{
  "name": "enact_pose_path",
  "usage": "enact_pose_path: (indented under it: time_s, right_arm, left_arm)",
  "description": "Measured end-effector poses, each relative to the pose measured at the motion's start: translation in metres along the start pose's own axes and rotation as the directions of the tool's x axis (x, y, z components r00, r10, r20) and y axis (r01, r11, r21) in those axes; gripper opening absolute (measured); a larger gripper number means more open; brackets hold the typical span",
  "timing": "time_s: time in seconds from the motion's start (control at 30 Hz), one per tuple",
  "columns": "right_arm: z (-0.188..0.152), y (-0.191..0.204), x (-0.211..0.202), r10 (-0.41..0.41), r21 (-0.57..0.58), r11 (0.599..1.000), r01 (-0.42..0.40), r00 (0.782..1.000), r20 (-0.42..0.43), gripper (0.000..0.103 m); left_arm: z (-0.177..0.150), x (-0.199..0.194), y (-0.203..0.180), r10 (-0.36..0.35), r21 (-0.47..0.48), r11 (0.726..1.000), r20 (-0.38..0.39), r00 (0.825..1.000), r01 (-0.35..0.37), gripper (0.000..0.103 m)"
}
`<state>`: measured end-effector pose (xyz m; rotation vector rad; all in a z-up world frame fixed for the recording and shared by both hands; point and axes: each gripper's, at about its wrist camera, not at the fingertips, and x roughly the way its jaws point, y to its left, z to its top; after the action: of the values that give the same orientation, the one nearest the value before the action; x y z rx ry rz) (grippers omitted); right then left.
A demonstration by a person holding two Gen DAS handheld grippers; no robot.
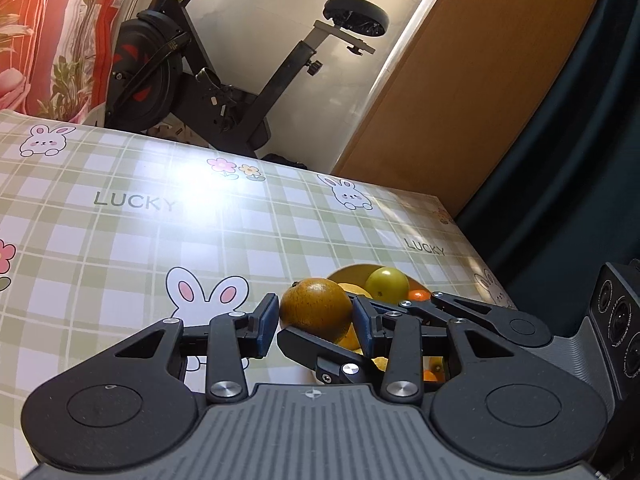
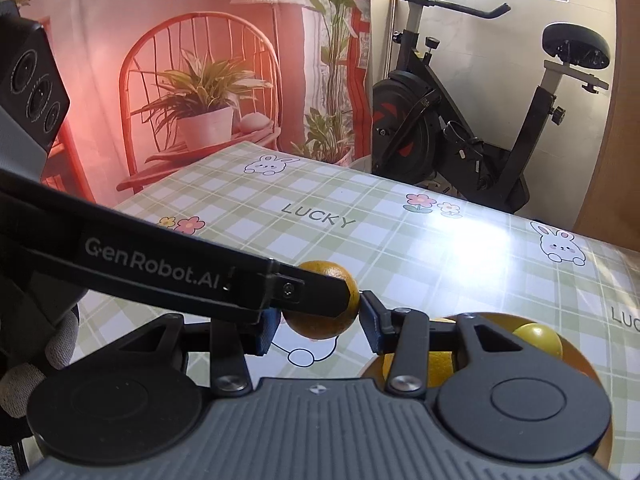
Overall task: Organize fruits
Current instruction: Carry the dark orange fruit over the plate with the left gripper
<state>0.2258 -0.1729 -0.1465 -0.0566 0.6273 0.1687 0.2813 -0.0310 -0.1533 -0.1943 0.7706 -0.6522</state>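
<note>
Had one brownish orange (image 1: pixel 315 309) clamped from both sides at once, left gripper (image 1: pixel 316 322) and right gripper (image 2: pixel 318 320) each clenched on it, crossing. Sat dead centre between both, just above the tablecloth (image 2: pixel 400 248). Further right, fruit bowl (image 1: pixel 352 270) with a green fruit (image 1: pixel 387 283) inside

Exercise bike (image 2: pixel 472 120) behind checked tablecloth (image 1: pixel 160 216) — printed backdrop (image 2: pixel 192 60).

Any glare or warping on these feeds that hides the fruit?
Left wrist view: a white glare patch washes out the tablecloth beyond the orange; the fruit itself is sharp. Right wrist view: similar glare on the cloth at right, a red cast over the backdrop, and the other tool's finger crosses the orange. Both views bend straight edges, fisheye style.
</note>
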Motion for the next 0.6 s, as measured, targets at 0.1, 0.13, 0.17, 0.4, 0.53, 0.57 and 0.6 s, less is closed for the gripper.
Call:
enact_pose_path:
  time_s: [0.1, 0.13, 0.17, 0.4, 0.53, 0.57, 0.6]
  right_arm:
    - [-0.007, -0.006, -0.021, -0.016, 0.027, 1.000, 0.015, 0.999, 0.040, 0.046]
    - [-0.010, -0.008, -0.027, -0.023, 0.032, 0.999, 0.022, 0.998, 0.052, 0.046]
    - [-0.013, -0.011, -0.034, -0.032, 0.040, 0.999, 0.029, 0.997, 0.064, 0.046]
    - [-0.044, -0.036, -0.083, -0.099, 0.132, 0.988, 0.082, 0.987, 0.125, 0.046]
    - [-0.058, -0.055, -0.099, -0.129, 0.182, 0.978, 0.104, 0.983, 0.130, 0.046]
    - [-0.060, -0.058, -0.101, -0.134, 0.191, 0.976, 0.108, 0.982, 0.131, 0.046]
    - [-0.063, -0.062, -0.103, -0.141, 0.203, 0.973, 0.112, 0.981, 0.133, 0.046]
  left_arm:
    - [-0.002, 0.001, -0.020, -0.018, 0.027, 0.999, -0.007, 1.000, 0.018, 0.043]
    - [-0.002, 0.002, -0.028, -0.023, 0.042, 0.999, -0.011, 1.000, 0.023, 0.043]
    - [-0.004, 0.002, -0.036, -0.027, 0.061, 0.998, -0.016, 0.999, 0.028, 0.043]
    - [-0.018, 0.020, -0.089, -0.047, 0.172, 0.983, -0.073, 0.996, 0.059, 0.043]
    - [-0.025, 0.034, -0.107, -0.046, 0.191, 0.979, -0.101, 0.994, 0.065, 0.043]
    - [-0.025, 0.038, -0.109, -0.044, 0.196, 0.978, -0.108, 0.993, 0.065, 0.043]
    - [-0.026, 0.041, -0.112, -0.042, 0.198, 0.978, -0.116, 0.992, 0.065, 0.043]
